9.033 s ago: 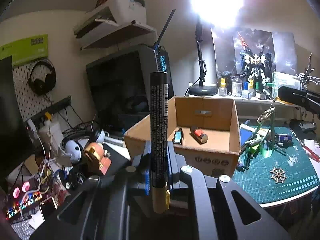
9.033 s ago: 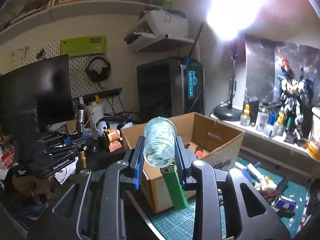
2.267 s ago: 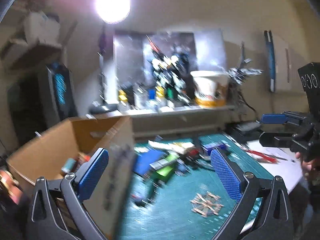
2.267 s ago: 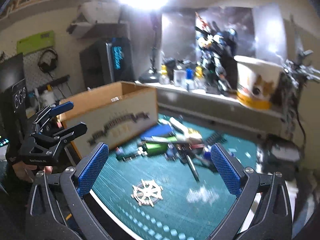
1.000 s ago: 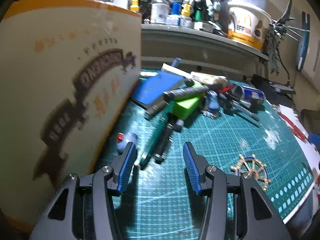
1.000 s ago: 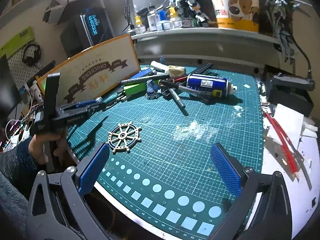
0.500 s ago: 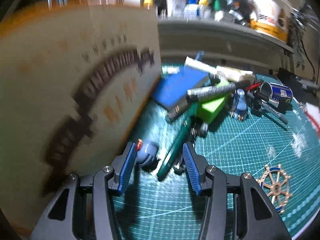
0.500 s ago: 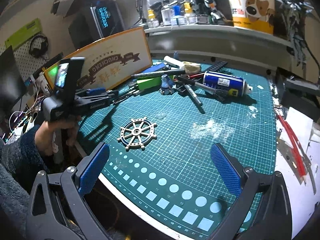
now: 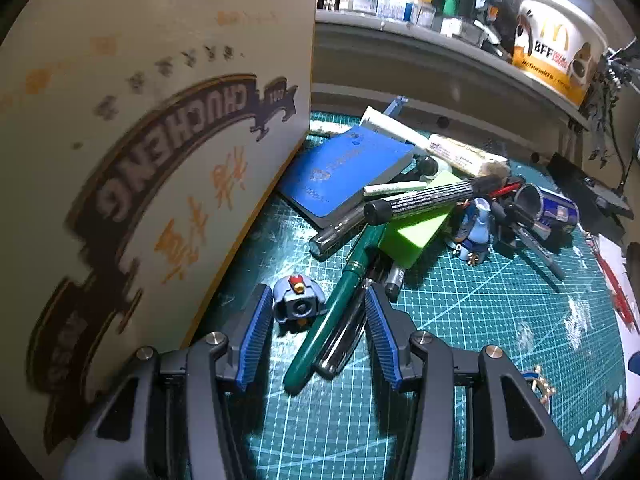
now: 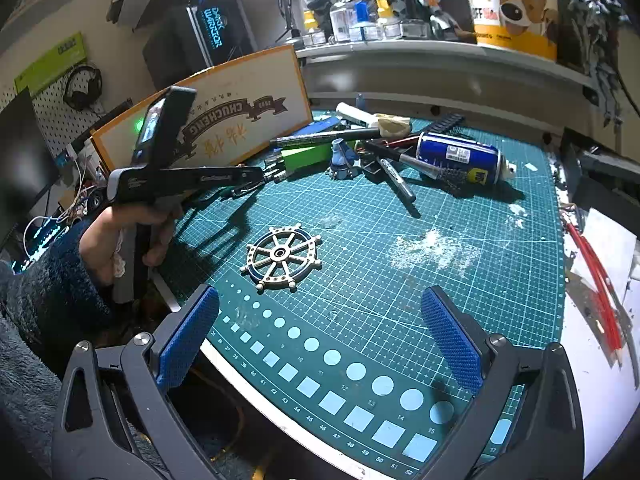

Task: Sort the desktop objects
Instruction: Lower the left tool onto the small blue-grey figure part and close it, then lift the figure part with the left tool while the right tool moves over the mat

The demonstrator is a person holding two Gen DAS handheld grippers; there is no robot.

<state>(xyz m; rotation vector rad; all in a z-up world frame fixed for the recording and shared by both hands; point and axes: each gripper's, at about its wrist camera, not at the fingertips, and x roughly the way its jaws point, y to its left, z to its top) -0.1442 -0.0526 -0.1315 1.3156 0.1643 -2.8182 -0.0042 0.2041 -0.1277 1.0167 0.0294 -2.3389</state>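
- Green cutting mat (image 10: 460, 208): laid over a cluttered desk, marked with a grid and with rows of pale circles and squares along its near edge; a shelf of paint bottles and a printed paper bucket (image 10: 508, 4) are seen behind it.
- Cardboard box (image 9: 132, 168): stood at the mat's left edge, its printed side turned to the cameras.
- Left gripper (image 9: 316, 328): held low over the mat just beside the box, jaws partly open and pressing on nothing. Between the blue pads are seen a small blue-grey toy head (image 9: 298, 304), a green pen (image 9: 336, 304) and a dark pen (image 9: 340, 344) lying beside it.
- Heap behind the pens: a blue notebook (image 9: 344, 168), a lime green block (image 9: 416, 224), a black marker (image 9: 432, 196) laid across the block, a small blue figure (image 9: 474, 228).
- Blue spray can (image 10: 460, 158): lying on its side, farther right.
- Wooden ship's wheel (image 10: 282, 256): flat on the mat, apart from the heap.
- Right gripper (image 10: 320, 340): held above the mat's near edge, jaws wide open, nothing between them.
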